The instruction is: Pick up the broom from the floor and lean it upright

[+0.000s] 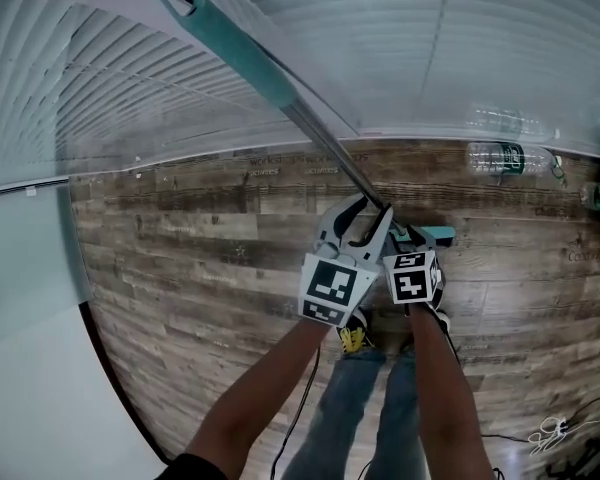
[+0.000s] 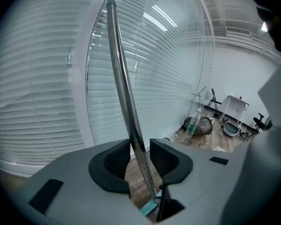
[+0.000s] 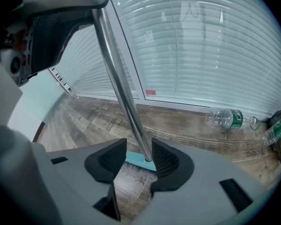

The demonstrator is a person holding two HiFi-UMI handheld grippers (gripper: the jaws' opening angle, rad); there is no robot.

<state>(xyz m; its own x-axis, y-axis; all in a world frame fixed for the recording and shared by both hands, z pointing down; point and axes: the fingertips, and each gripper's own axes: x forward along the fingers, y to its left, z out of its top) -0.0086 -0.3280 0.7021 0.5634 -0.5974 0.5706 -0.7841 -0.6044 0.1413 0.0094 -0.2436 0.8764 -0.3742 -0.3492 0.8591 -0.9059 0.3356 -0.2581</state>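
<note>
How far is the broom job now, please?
Done: the broom is raised from the floor, its handle slanting up toward the blinds, teal head low. In hand: the left gripper holds the handle in its fingers; the right gripper is open around it. Left: let go once it leans steady. Whether its top touches the blinds is unclear.

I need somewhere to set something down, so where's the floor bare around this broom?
Bare floor lies left of the broom, between the blinds and the white panel. The right is crowded: a water bottle by the blinds, cables lower right.
</note>
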